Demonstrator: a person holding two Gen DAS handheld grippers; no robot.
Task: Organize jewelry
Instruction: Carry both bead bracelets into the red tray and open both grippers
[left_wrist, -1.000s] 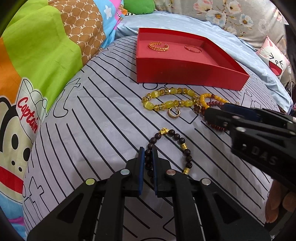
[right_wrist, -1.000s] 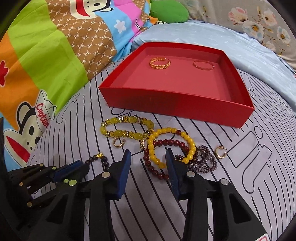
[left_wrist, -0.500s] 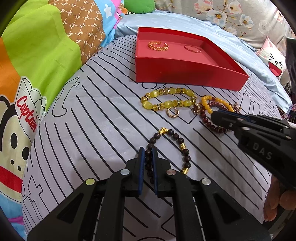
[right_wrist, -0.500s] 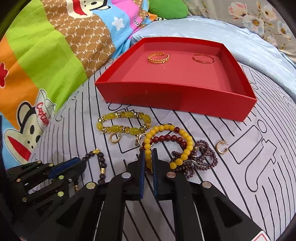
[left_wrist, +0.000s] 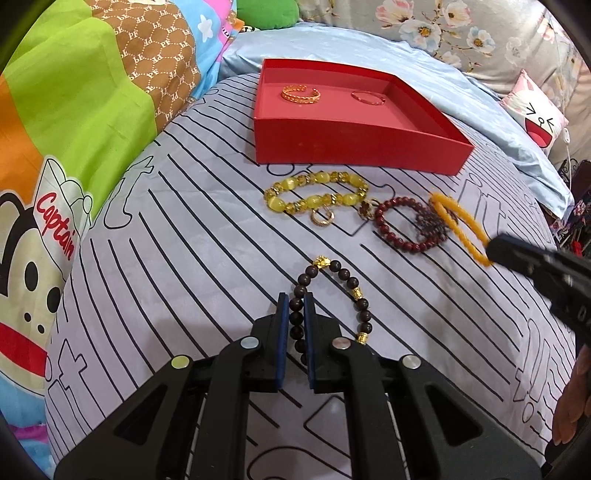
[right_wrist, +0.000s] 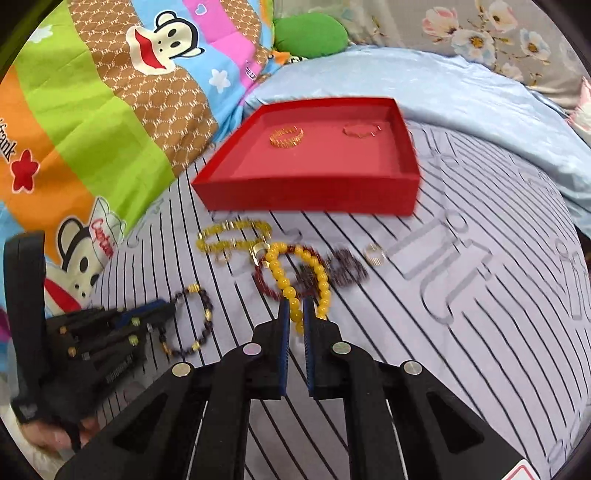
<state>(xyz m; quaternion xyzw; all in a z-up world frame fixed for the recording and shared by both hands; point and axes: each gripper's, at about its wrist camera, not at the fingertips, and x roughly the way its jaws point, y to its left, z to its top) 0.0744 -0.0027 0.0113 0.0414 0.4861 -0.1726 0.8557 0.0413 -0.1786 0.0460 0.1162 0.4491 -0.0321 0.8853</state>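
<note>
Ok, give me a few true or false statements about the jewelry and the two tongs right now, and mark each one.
1. The left tongs are shut on the dark bead bracelet. True.
2. The right tongs are open and hold nothing. False: they pinch the yellow bead bracelet.
3. The red tray holds two rings. True.
4. The dark red bracelet lies inside the tray. False: it lies on the striped cloth.
</note>
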